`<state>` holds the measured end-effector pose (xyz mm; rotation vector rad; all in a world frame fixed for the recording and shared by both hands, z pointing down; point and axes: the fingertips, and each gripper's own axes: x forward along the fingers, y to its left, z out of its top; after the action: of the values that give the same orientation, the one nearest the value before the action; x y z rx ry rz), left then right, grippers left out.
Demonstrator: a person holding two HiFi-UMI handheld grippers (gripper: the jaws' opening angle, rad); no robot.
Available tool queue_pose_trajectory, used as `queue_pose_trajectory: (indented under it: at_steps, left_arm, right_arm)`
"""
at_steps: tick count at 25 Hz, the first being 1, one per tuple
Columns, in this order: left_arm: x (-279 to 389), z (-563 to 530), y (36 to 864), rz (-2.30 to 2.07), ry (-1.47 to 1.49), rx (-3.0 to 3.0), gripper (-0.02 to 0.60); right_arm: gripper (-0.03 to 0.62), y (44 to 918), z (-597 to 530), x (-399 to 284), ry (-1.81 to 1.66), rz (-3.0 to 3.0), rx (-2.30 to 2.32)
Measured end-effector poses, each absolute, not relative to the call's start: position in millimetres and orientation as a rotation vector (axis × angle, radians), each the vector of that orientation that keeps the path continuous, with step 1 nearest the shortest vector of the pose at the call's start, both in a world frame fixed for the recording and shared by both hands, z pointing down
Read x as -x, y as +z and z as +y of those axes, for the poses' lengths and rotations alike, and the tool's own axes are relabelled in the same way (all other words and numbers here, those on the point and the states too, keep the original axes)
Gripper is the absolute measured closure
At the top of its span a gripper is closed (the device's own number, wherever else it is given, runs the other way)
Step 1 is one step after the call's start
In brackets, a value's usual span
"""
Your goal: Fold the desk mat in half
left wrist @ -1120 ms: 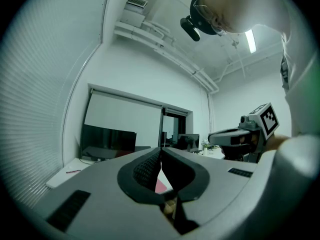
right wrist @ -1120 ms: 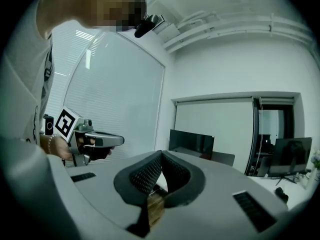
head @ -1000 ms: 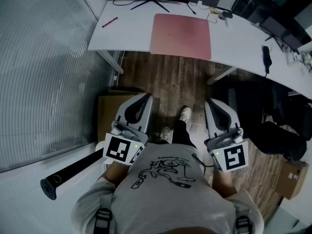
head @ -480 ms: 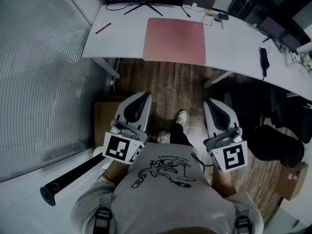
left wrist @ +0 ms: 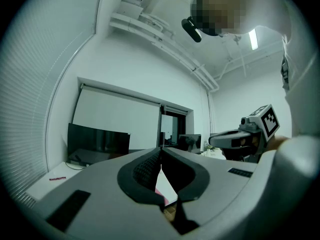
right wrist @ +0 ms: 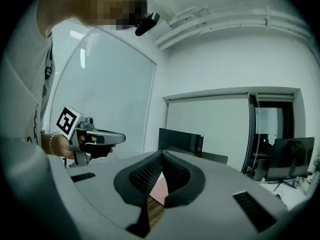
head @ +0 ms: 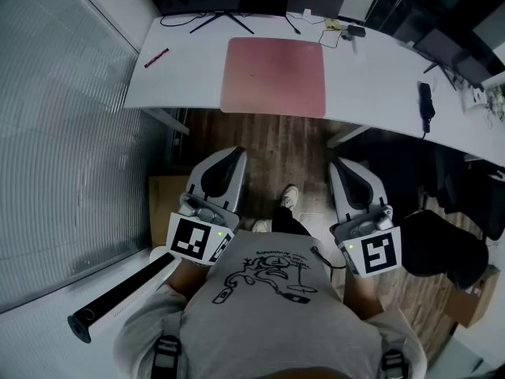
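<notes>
A pink desk mat (head: 273,76) lies flat and unfolded on the white desk (head: 371,73) at the far side of the head view. Both grippers are held close to the person's body, well short of the desk, pointing level at it. My left gripper (head: 233,155) has its jaws shut with nothing between them; a sliver of the mat (left wrist: 161,189) shows through the gap below its tips (left wrist: 161,149). My right gripper (head: 338,166) also has its jaws together at the tips (right wrist: 162,154), empty, with the mat (right wrist: 160,190) seen beyond.
A monitor stand (head: 221,14) and dark monitor stand at the desk's back edge. A red pen (head: 156,57) lies at the desk's left, a black remote-like object (head: 426,101) at its right. Wooden floor lies between me and the desk. A black tube (head: 118,294) lies at lower left.
The desk and mat have slid left and a little down in the head view and look larger. Both grippers keep their places by the body, jaws unchanged.
</notes>
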<state>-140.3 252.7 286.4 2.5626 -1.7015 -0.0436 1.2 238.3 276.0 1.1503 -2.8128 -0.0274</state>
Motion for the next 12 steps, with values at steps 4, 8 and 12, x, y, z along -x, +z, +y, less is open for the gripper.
queue_pose_trajectory:
  at_steps: [4, 8, 12]
  left_arm:
    - [128, 225, 285, -1.700, -0.036, -2.564, 0.560]
    - [115, 201, 284, -1.698, -0.030, -2.564, 0.560]
    - [101, 177, 285, -1.694, -0.021, -2.563, 0.560]
  right_arm:
    - [0.586, 273, 210, -14, -0.019, -2.823, -1.163]
    - [0.586, 274, 186, -26, -0.017, -2.826, -1.156]
    - [0.586, 275, 163, -38, -0.009, -2.829, -1.153]
